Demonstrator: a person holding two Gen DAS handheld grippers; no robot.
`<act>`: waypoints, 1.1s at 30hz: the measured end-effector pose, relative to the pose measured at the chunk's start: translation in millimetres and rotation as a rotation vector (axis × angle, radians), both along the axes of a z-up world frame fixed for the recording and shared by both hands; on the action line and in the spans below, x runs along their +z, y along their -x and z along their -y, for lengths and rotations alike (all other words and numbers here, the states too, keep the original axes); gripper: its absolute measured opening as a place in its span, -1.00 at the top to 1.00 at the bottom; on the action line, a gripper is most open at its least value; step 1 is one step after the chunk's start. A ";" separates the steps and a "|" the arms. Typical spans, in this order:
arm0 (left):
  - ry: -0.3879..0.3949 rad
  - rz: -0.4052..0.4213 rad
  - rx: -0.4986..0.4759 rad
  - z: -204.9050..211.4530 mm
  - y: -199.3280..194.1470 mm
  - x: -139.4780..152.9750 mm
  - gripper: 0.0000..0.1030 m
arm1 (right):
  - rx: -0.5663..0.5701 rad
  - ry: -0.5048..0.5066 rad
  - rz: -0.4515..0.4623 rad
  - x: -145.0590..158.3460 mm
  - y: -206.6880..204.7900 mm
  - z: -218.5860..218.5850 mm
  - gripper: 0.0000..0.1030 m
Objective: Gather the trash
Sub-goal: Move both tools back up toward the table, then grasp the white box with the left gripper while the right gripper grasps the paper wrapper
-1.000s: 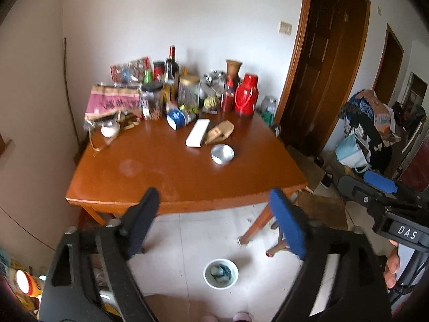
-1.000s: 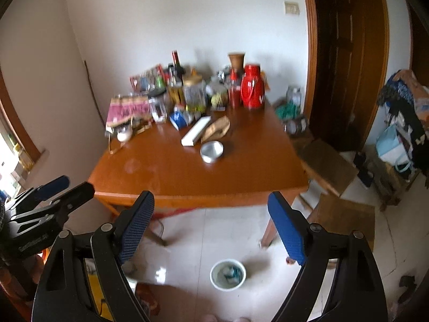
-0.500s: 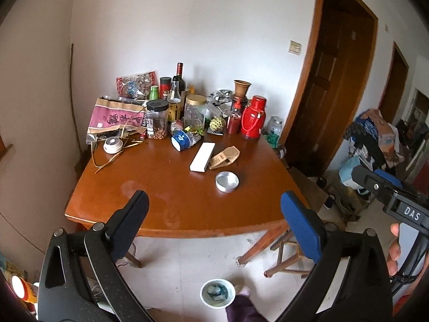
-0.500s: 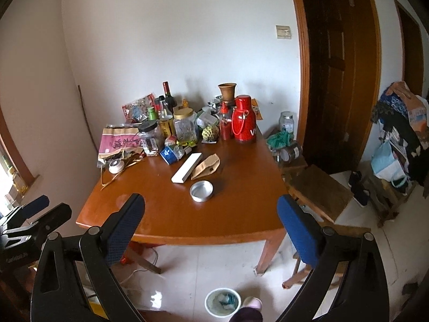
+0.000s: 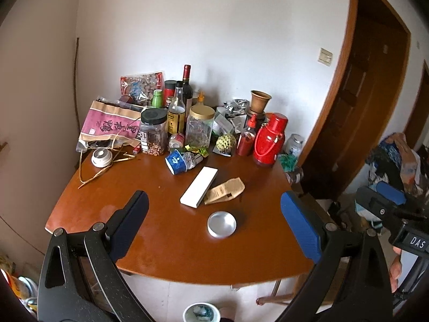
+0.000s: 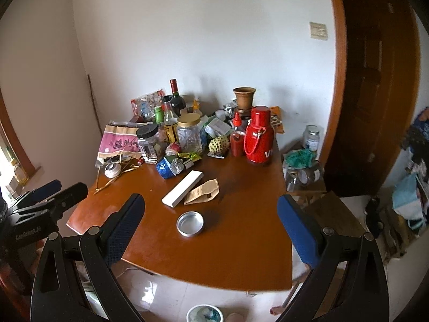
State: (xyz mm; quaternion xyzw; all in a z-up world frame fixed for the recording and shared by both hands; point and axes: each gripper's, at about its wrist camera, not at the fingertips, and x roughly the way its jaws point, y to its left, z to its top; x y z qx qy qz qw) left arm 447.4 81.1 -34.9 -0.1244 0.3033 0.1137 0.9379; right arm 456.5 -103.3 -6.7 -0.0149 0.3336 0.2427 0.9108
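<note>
Left gripper and right gripper, each seen from its own wrist camera in the lower half of the frame: jaws spread wide and released, nothing between the blue pads, both held above the near edge of the wooden table. Between the fingers, at frame centre, lies a round metal lid, open side up in the right wrist view. Just above it, toward the centre of the frame, a long white box lies diagonally, with a flattened brown paper bag touching its right side. Higher still, a blue paper cup lies on its side beside crumpled foil and a green wrapper; these loose items are the likely trash. Along the wall, upper centre: jars, bottles, a red thermos, a pink printed bag at upper left. At the bottom edge, on the tiled floor, a white bin holds something pale and green, too small to identify. In the left wrist view the right gripper appears at the right edge; a wooden door fills the upper right.
</note>
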 end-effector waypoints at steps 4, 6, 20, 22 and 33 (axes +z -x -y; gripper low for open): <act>0.001 -0.043 0.031 0.6 -25.7 -11.7 -0.92 | 0.029 -0.008 -0.032 -9.5 -29.0 2.5 -0.91; 0.006 -0.077 0.035 -2.6 -37.7 -21.8 -0.93 | 0.033 -0.009 -0.061 -16.1 -43.5 0.6 -0.91; 0.036 -0.264 -0.114 -73.0 -130.2 -98.4 -0.92 | -0.061 -0.056 -0.299 -87.2 -120.1 -48.1 -0.91; 0.034 -0.287 -0.158 -86.1 -146.0 -107.6 -0.92 | -0.096 -0.089 -0.372 -108.0 -133.6 -59.2 -0.91; 0.057 -0.425 -0.307 -129.4 -210.6 -179.1 -0.91 | -0.216 -0.168 -0.637 -219.9 -198.9 -96.9 -0.91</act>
